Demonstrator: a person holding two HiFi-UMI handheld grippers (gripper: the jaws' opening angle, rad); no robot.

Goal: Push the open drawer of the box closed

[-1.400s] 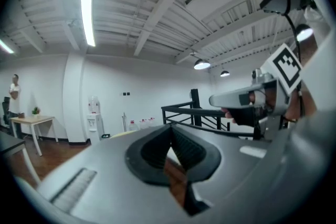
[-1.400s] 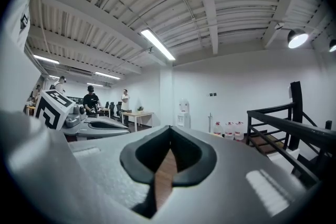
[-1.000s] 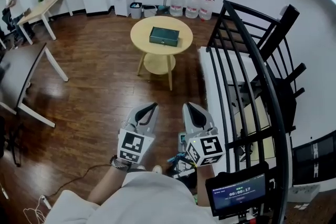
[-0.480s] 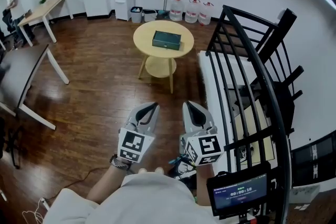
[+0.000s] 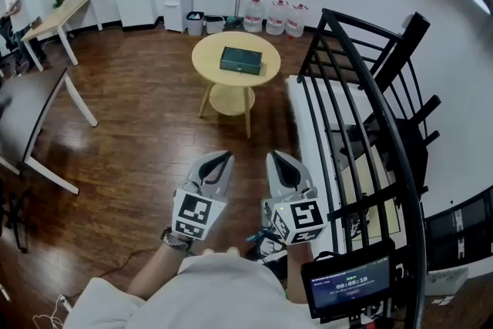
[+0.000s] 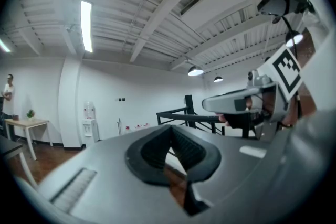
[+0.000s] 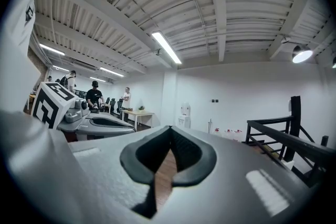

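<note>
The flat, dark green rectangular box [image 5: 240,60] lay on a round pale wooden table [image 5: 204,58], well ahead of both tools, its drawer indistinct. The left gripper [image 5: 221,156] and right gripper [image 5: 274,156] were clenched, empty.

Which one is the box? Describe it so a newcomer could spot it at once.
Look ahead across the wood floor to the round pale table, left of the black railing and short of the water jugs. On its top lies the box: flat, dark green, rectangular, the only thing there.
</note>
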